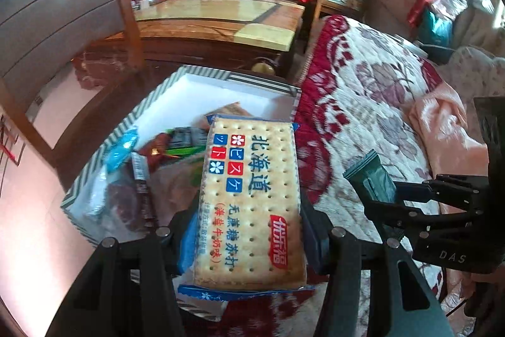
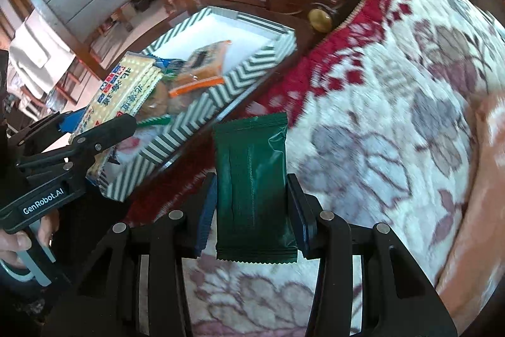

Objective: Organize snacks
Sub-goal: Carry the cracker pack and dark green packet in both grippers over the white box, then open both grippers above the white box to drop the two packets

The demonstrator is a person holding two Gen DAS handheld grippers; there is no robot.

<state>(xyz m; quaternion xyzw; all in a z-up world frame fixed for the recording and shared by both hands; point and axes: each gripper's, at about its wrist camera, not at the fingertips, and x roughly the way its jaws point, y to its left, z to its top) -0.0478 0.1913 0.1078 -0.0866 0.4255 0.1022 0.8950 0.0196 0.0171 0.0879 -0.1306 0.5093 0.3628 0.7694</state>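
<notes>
My left gripper (image 1: 251,210) is shut on a flat cracker pack (image 1: 252,195) printed with blue characters, held above a striped box (image 1: 176,84) that has several snack packets in it. In the right wrist view the same cracker pack (image 2: 126,84) hangs over the striped box (image 2: 221,84) in the left gripper (image 2: 98,119). My right gripper (image 2: 252,182) is shut on a dark green packet (image 2: 252,163), upright between the pads, over the flowered quilt (image 2: 378,84) just right of the box. From the left wrist view, the green packet (image 1: 369,176) and right gripper (image 1: 383,198) sit at the right.
The box holds an orange packet (image 2: 205,62), a blue packet (image 1: 121,150) and other wrappers. A glossy wooden table (image 1: 221,18) stands behind it. The red-and-white quilt (image 1: 363,90) covers the right side, with pink cloth (image 1: 442,122) further right. A hand (image 2: 19,242) holds the left gripper's handle.
</notes>
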